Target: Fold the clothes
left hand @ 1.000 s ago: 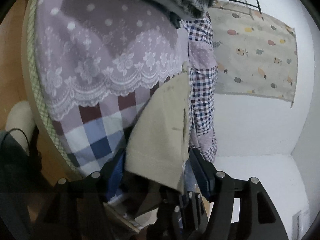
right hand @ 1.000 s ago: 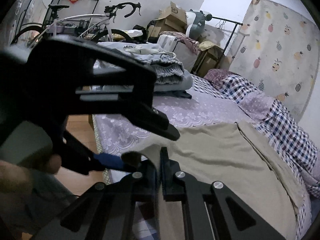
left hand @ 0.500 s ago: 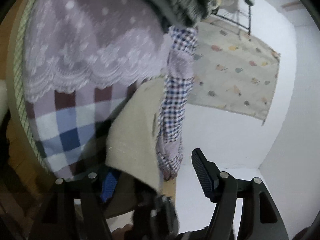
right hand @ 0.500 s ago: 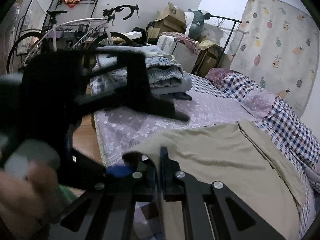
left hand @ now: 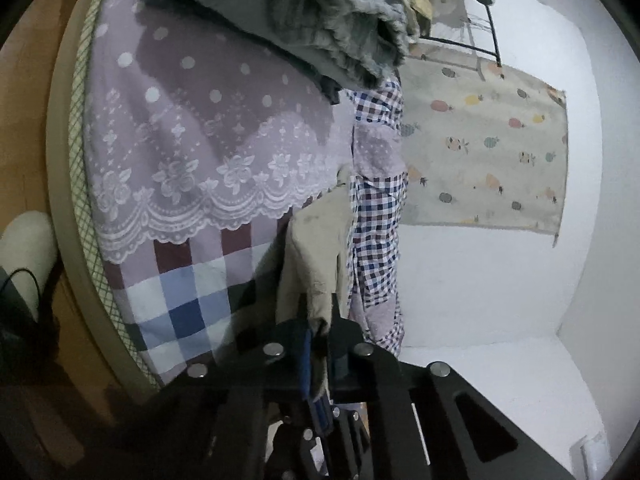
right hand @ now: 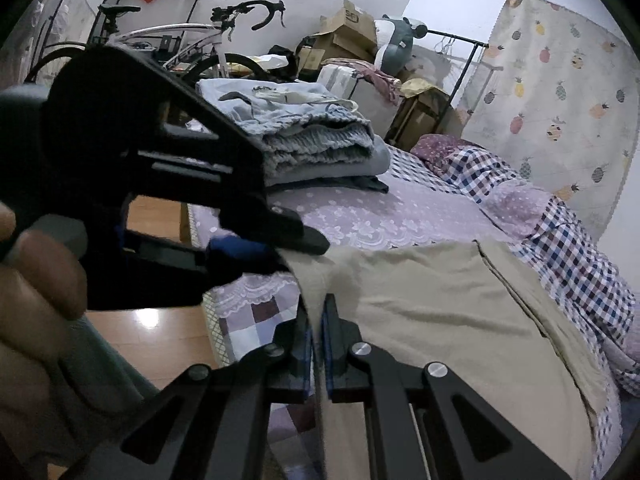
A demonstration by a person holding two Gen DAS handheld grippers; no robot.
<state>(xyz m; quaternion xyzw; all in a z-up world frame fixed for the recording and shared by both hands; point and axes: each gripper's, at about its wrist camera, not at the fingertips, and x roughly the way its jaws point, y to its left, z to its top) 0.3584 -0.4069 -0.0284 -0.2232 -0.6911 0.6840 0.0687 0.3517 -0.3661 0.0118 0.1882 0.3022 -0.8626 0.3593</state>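
While both grippers pinch the same beige garment (right hand: 440, 320), its near edge is bunched up between them at the side of the bed (right hand: 256, 320). The right gripper (right hand: 319, 328) has its fingers pressed together on a fold of that edge, the cloth rising in a small peak just ahead of the tips. The left gripper (right hand: 280, 254) comes in from the left side of the right wrist view, held in a hand (right hand: 36, 276), and its blue-padded tips bite the cloth's corner just beside the right one. In the left wrist view that left gripper (left hand: 320, 332) is closed on a hanging strip of the same beige cloth (left hand: 316, 264).

Beyond the grip, the garment lies spread flat across the bed toward the far right, over a lilac lace cover (right hand: 380, 216) and a checked blanket (right hand: 560, 240). Further back on the bed sits a pile of folded clothes (right hand: 304, 136), grey and pale blue. Behind it stand a bicycle (right hand: 192, 40) and cardboard boxes (right hand: 344, 36), and a pineapple-print curtain (right hand: 560, 80) hangs on the right wall. Wooden floor (right hand: 156, 316) shows beside the bed.
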